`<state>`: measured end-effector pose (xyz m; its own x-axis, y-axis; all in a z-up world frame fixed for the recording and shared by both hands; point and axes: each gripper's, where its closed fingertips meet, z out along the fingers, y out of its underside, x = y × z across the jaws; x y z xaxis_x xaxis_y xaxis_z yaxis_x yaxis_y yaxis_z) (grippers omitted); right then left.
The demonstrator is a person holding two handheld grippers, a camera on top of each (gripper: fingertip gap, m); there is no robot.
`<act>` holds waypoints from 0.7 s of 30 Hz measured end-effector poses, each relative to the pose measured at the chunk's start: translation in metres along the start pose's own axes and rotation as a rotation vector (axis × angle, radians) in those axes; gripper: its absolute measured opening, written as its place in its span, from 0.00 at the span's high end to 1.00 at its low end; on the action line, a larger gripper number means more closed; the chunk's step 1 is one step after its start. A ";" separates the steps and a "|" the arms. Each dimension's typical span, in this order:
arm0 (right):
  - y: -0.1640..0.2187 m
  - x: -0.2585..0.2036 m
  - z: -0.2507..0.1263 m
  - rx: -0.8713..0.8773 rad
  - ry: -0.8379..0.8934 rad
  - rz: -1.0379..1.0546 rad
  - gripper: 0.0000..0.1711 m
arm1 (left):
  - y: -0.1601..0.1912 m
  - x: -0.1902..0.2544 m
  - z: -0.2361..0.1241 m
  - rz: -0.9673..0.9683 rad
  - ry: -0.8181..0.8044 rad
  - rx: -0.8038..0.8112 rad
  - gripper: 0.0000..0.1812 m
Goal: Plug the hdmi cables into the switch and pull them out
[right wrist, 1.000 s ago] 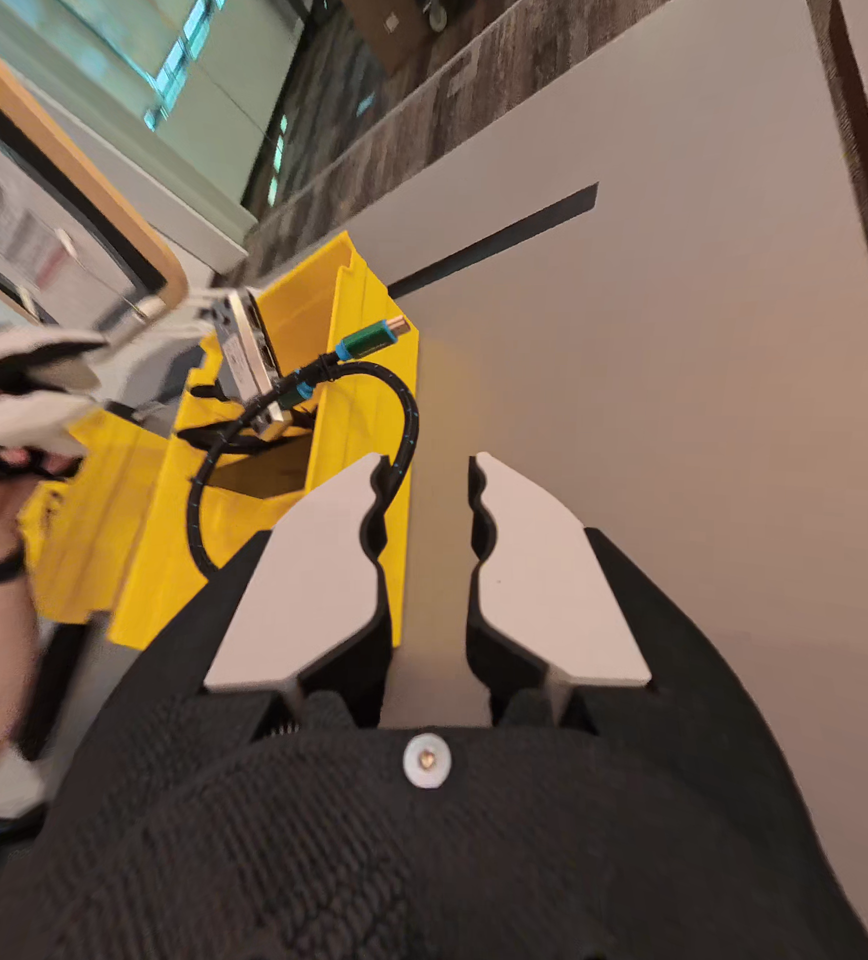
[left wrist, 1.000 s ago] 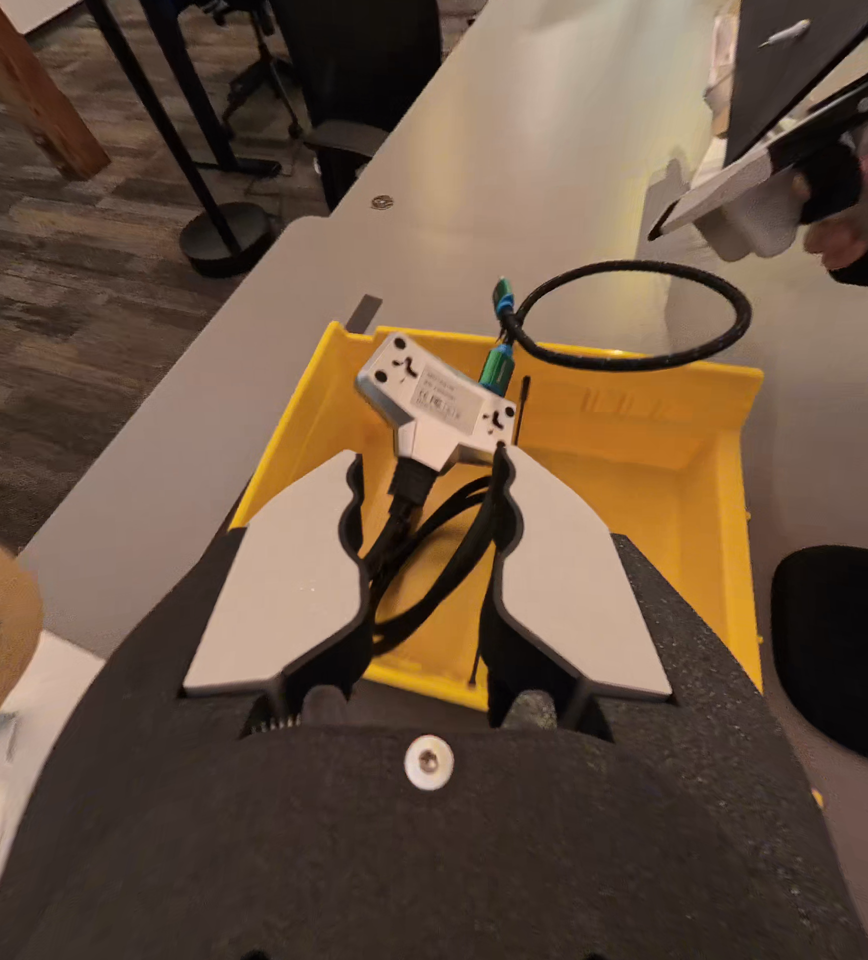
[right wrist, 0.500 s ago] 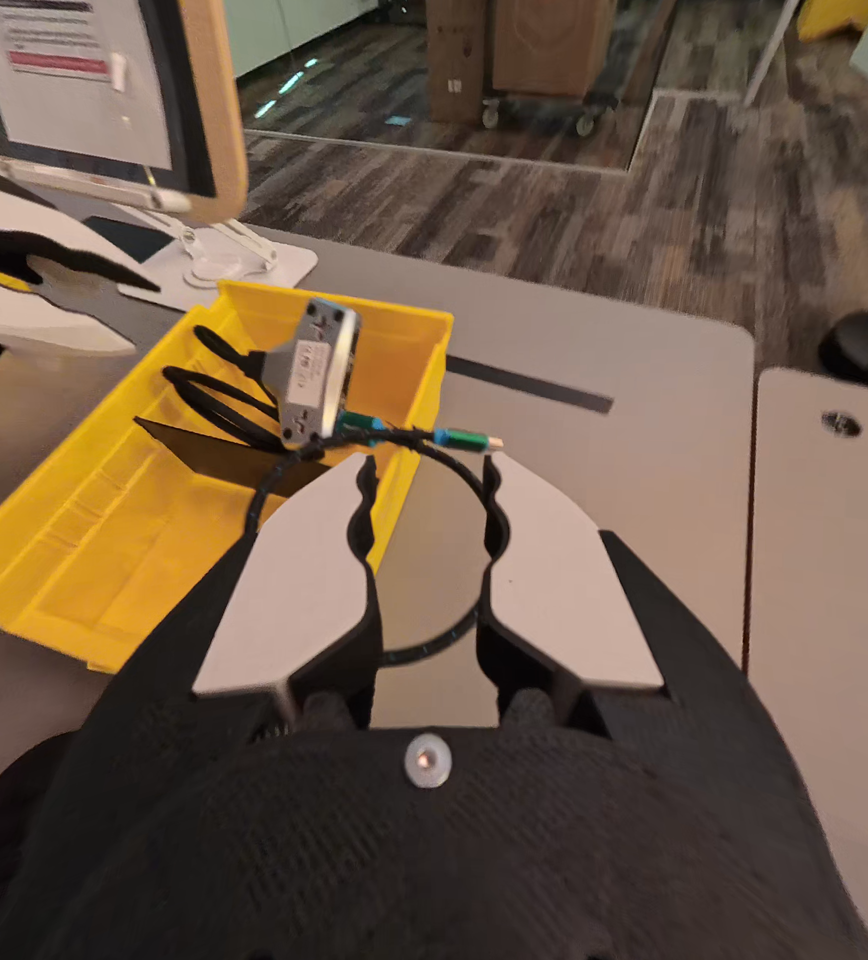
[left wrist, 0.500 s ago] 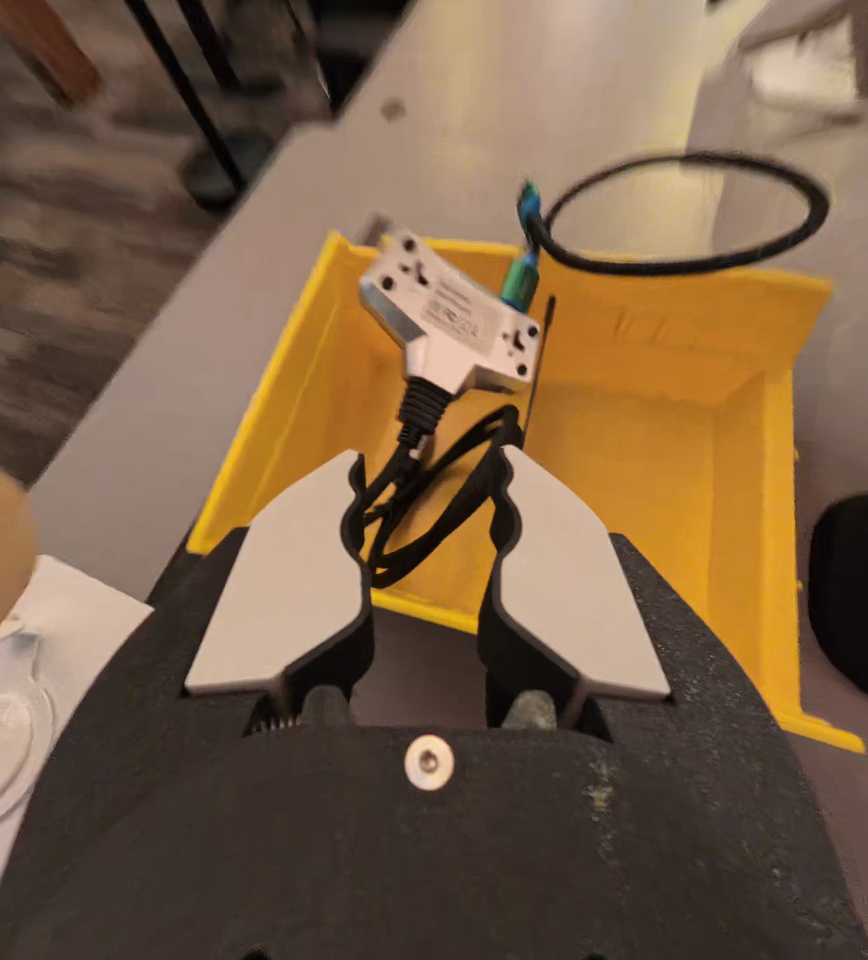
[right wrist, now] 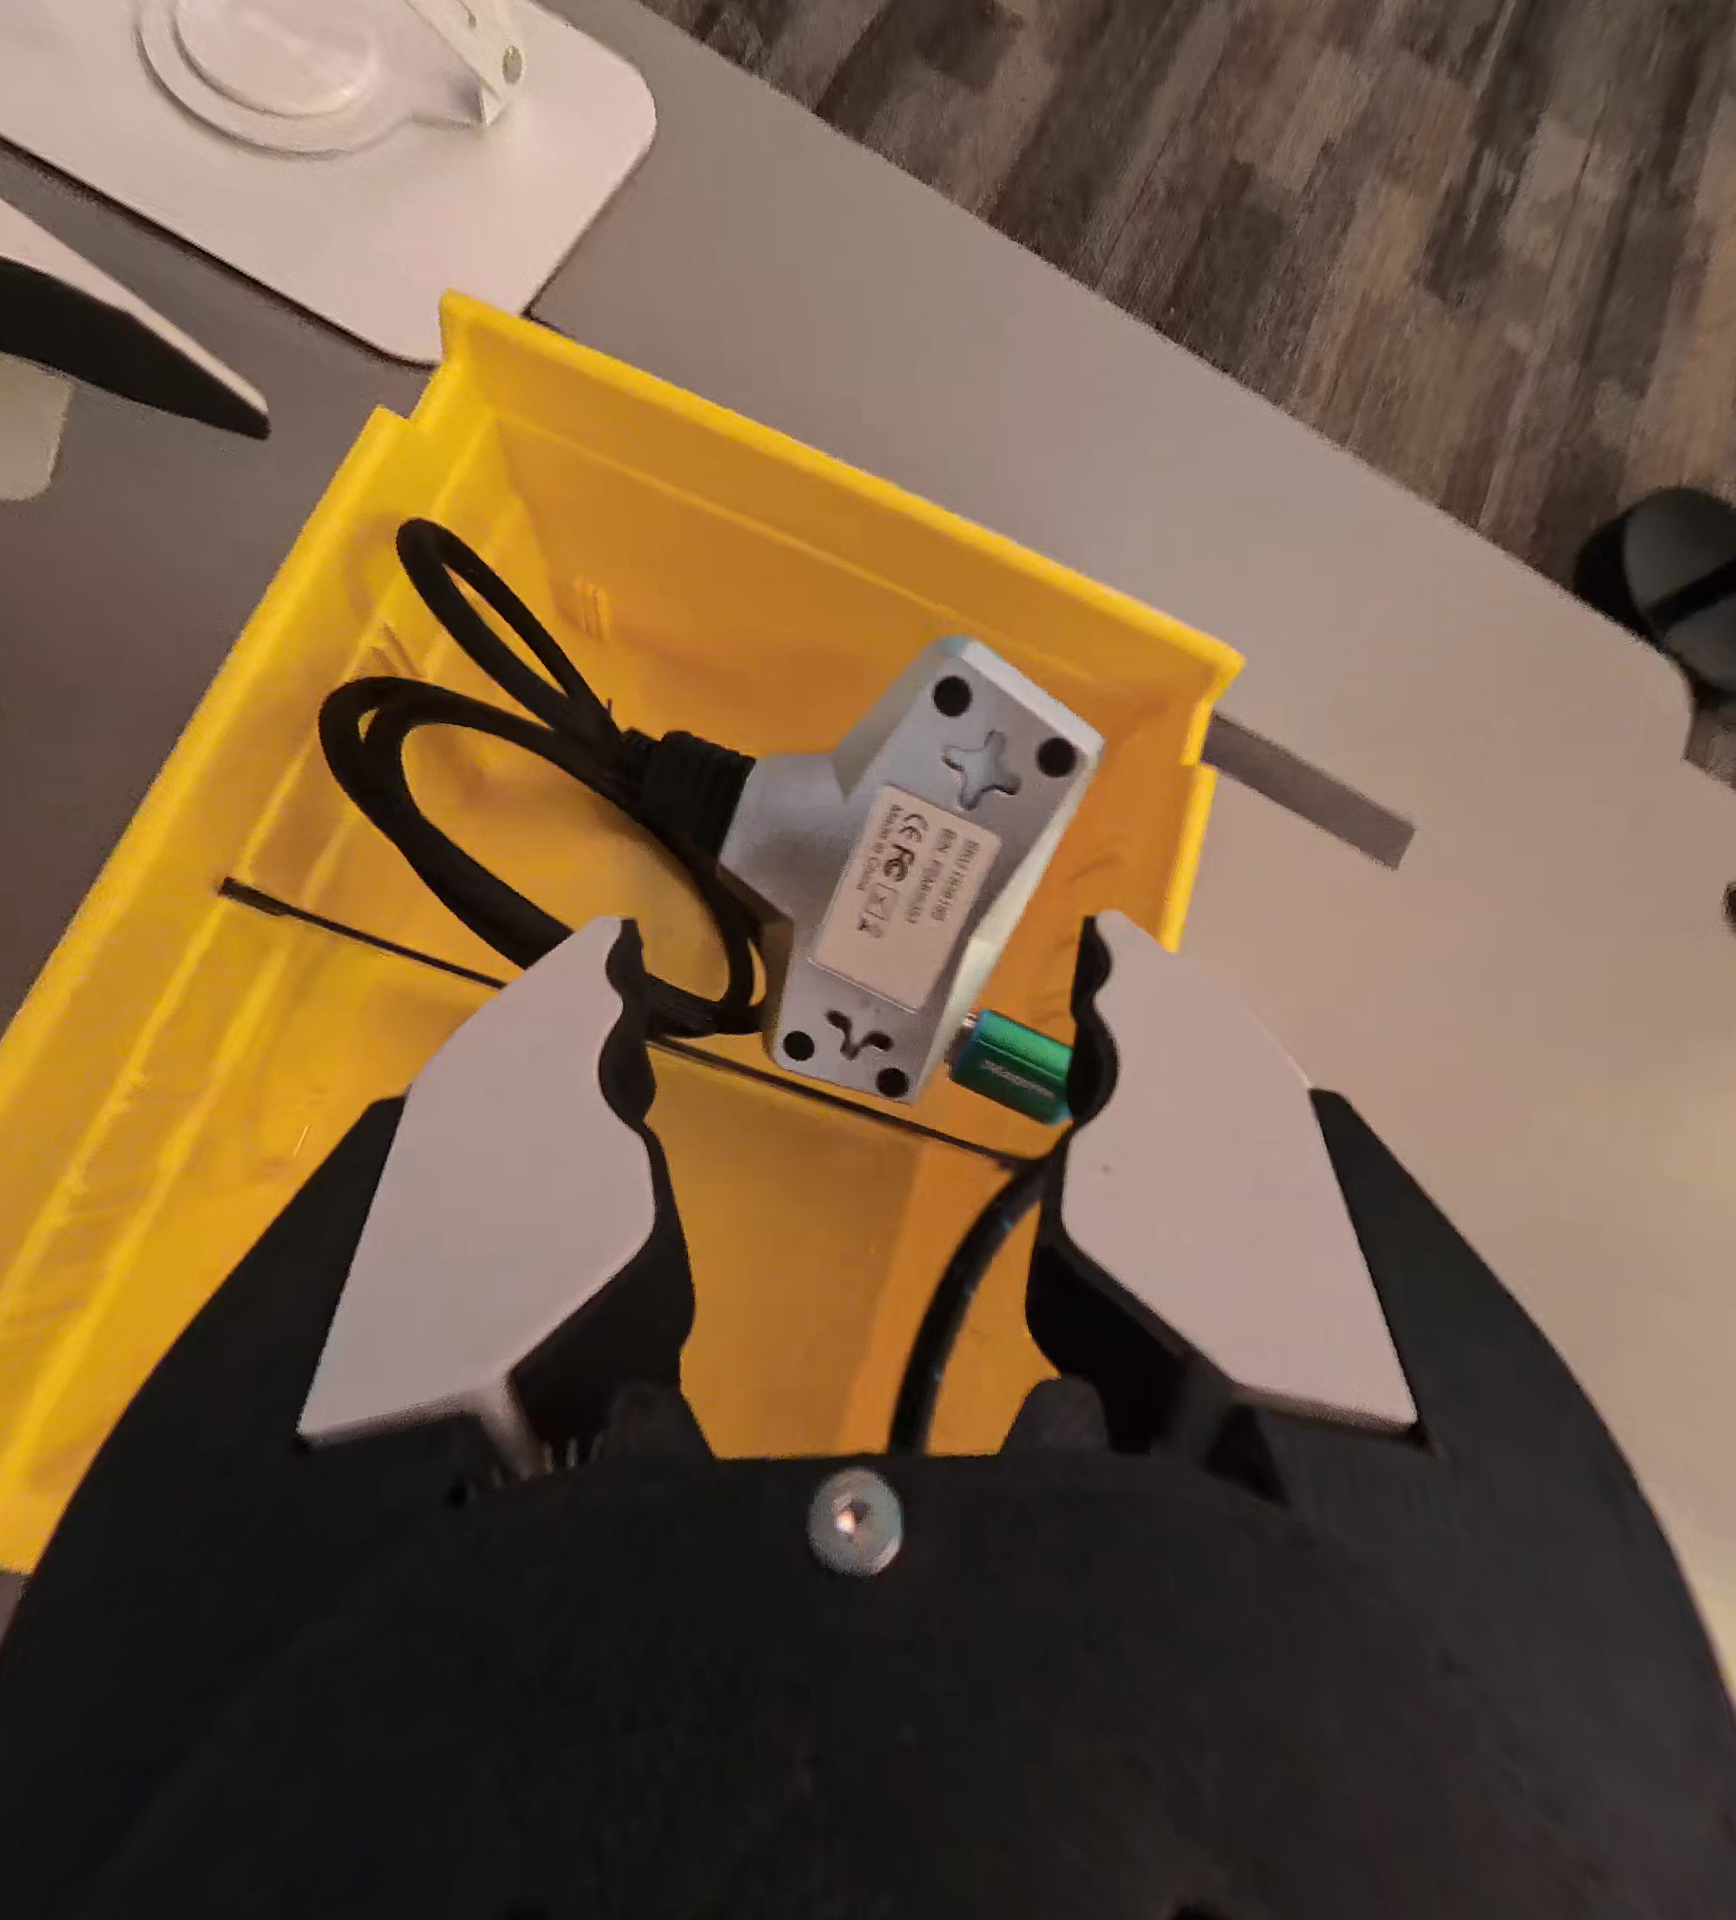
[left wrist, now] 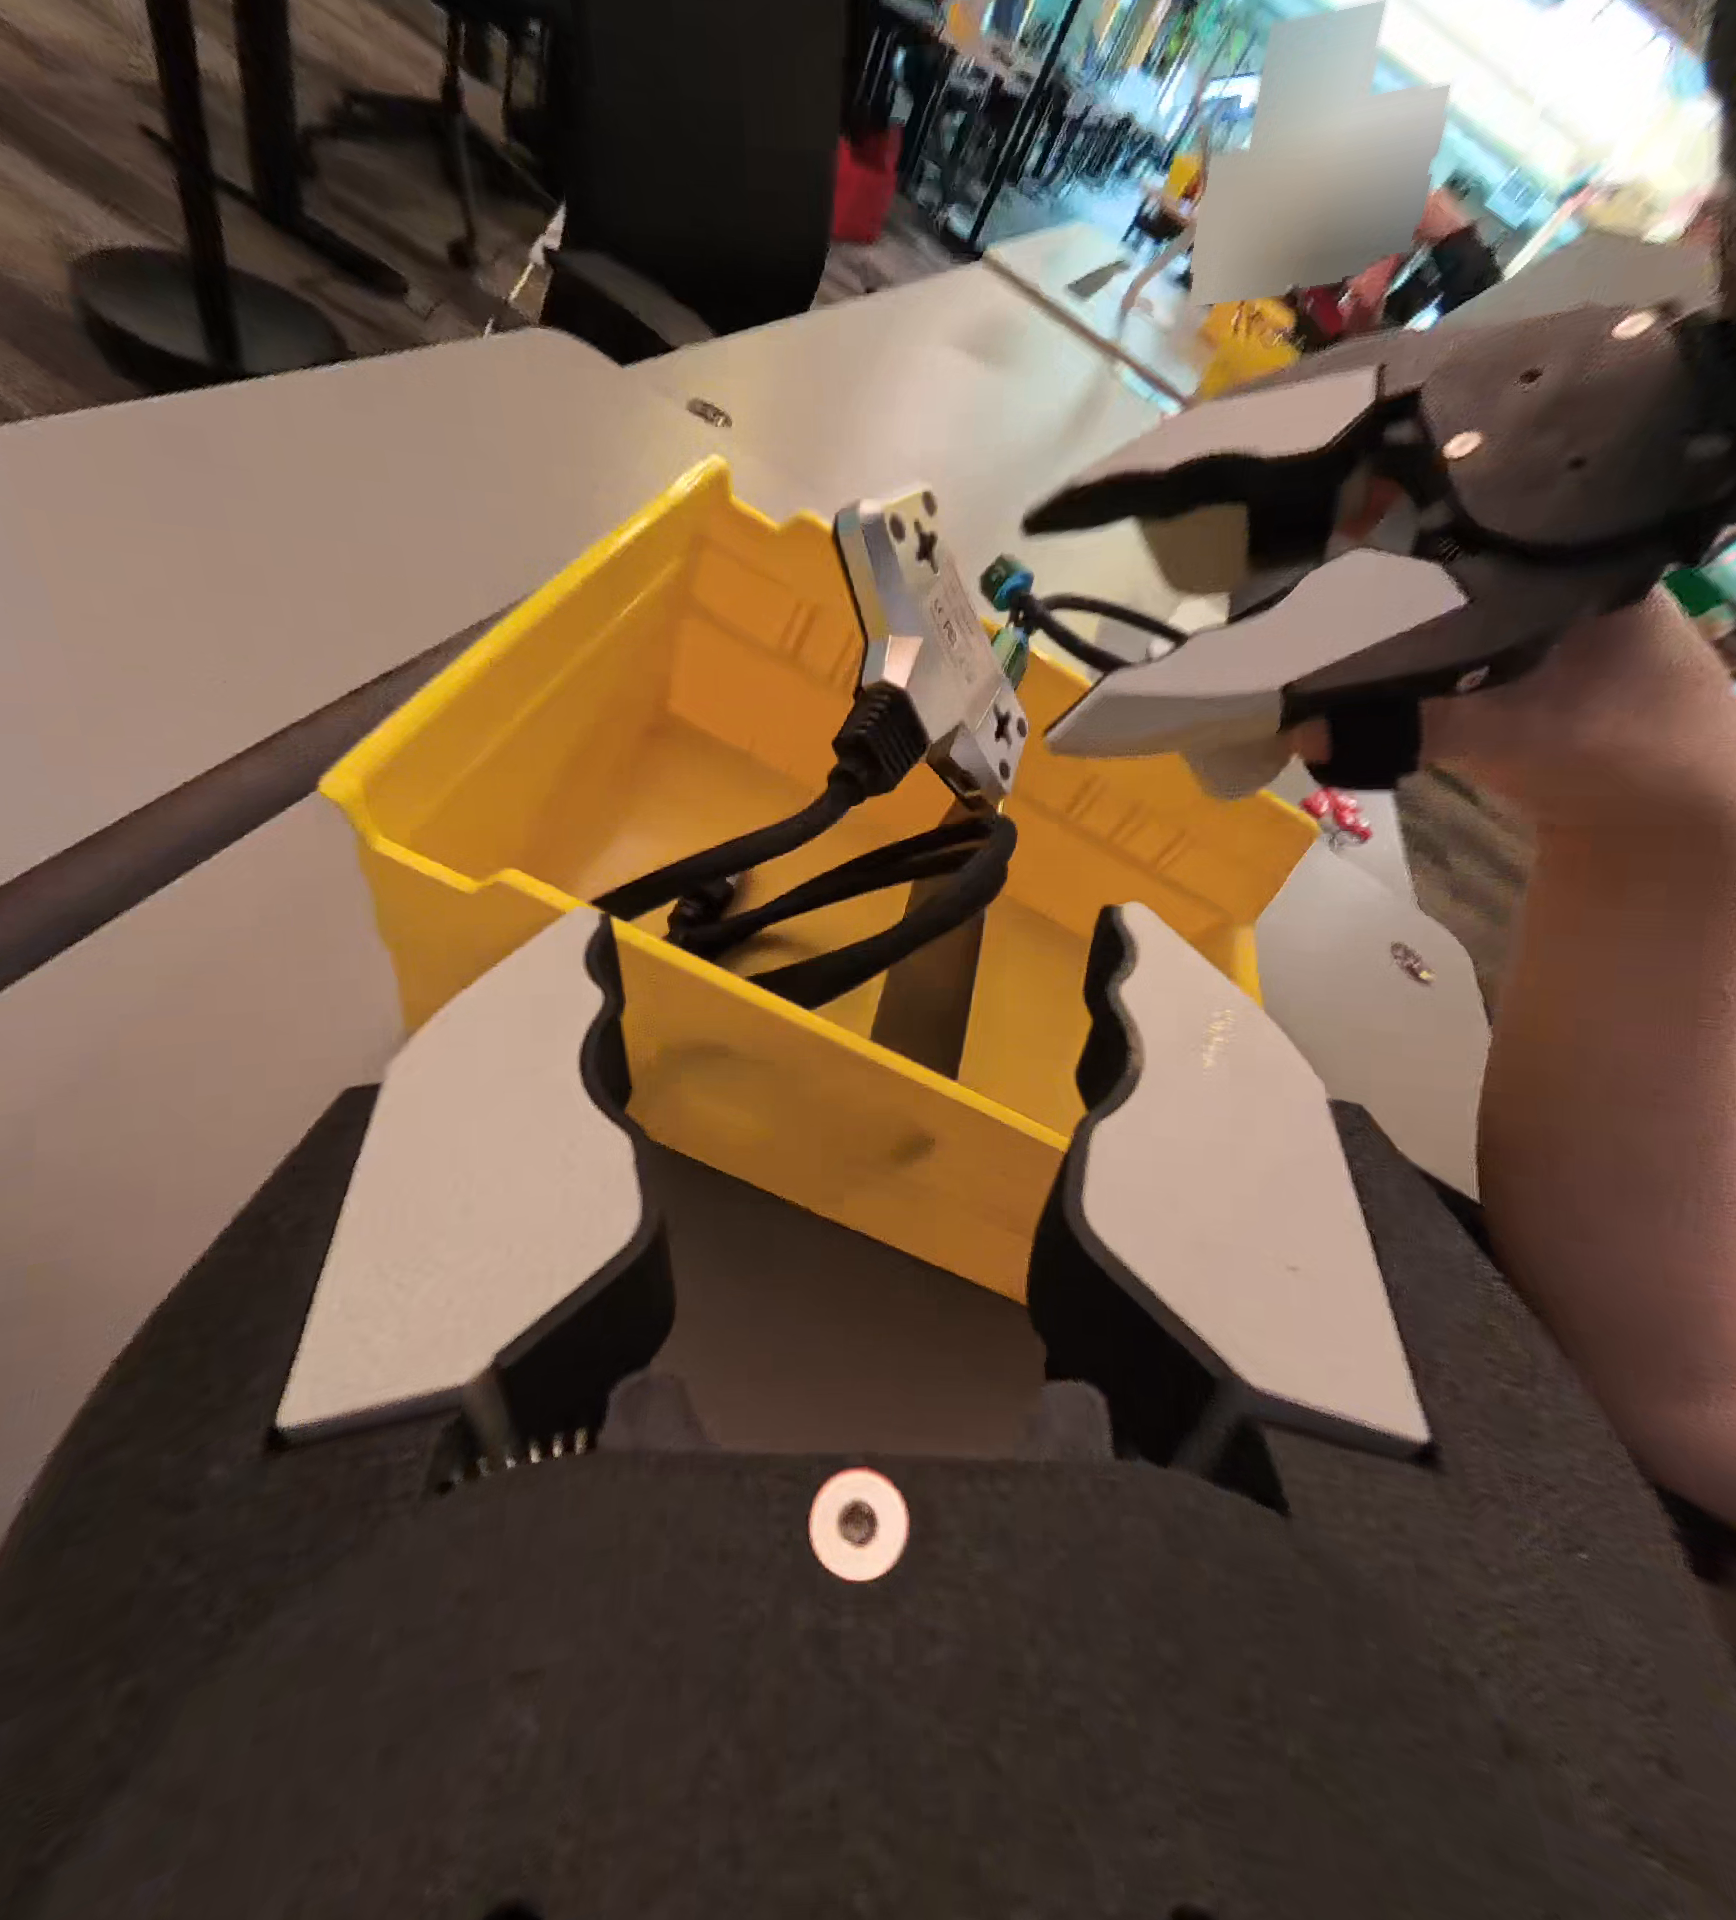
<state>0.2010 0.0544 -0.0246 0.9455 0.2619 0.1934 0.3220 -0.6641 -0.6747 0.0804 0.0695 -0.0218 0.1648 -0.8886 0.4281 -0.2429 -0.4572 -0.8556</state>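
Observation:
A silver HDMI switch (left wrist: pixel 931 644) leans tilted in a yellow bin (left wrist: pixel 843 1122), its black attached cable (left wrist: pixel 822 894) coiled below it. In the right wrist view the switch (right wrist: pixel 905 862) lies label-up in the bin (right wrist: pixel 739 488), with a green HDMI plug (right wrist: pixel 1009 1065) in its near port and the black cable coil (right wrist: pixel 490 727) to its left. My right gripper (right wrist: pixel 859 935) is open above the switch, its right finger next to the green plug. It also shows in the left wrist view (left wrist: pixel 1040 629), open beside the switch. My left gripper (left wrist: pixel 853 935) is open and empty at the bin's near wall.
A thin black divider (right wrist: pixel 376 914) crosses the bin. A white stand base (right wrist: pixel 324 125) sits on the grey table beyond it. A person's forearm (left wrist: pixel 1622 1039) is to the right of the bin. A seam (left wrist: pixel 116 862) runs between two tabletops. The green HDMI plug (right wrist: pixel 1009 1065) is about 4 centimetres from my right fingertips.
My right gripper has swung in over the bin, directly above the switch, and opened wider. My left gripper has drawn back from the cables to the bin's near wall and opened wider.

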 end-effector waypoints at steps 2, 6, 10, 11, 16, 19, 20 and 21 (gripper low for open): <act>0.011 0.003 0.011 -0.088 0.050 0.004 0.54 | 0.002 -0.001 0.004 -0.051 0.070 0.025 0.51; 0.027 0.009 0.029 -0.181 0.078 0.017 0.54 | -0.004 -0.002 0.004 -0.142 0.185 0.137 0.49; 0.028 0.011 0.041 -0.182 0.079 -0.066 0.62 | -0.006 -0.006 0.004 -0.161 0.218 0.178 0.52; 0.026 0.011 0.042 -0.178 0.081 -0.101 0.62 | -0.006 -0.008 0.004 -0.161 0.214 0.186 0.53; 0.013 0.004 0.036 -0.140 0.114 -0.358 0.64 | -0.006 -0.011 0.006 -0.127 0.183 0.205 0.55; 0.004 0.001 0.034 -0.117 0.146 -0.476 0.65 | -0.007 -0.010 0.007 -0.130 0.182 0.213 0.53; 0.001 0.001 0.033 -0.098 0.152 -0.511 0.66 | -0.007 -0.010 0.008 -0.128 0.182 0.213 0.52; -0.001 0.001 0.032 -0.092 0.162 -0.531 0.66 | -0.007 -0.009 0.008 -0.127 0.183 0.214 0.52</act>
<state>0.2004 0.0775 -0.0463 0.6458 0.4705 0.6013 0.7515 -0.5308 -0.3918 0.0880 0.0812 -0.0222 0.0016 -0.8258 0.5640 -0.0215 -0.5639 -0.8256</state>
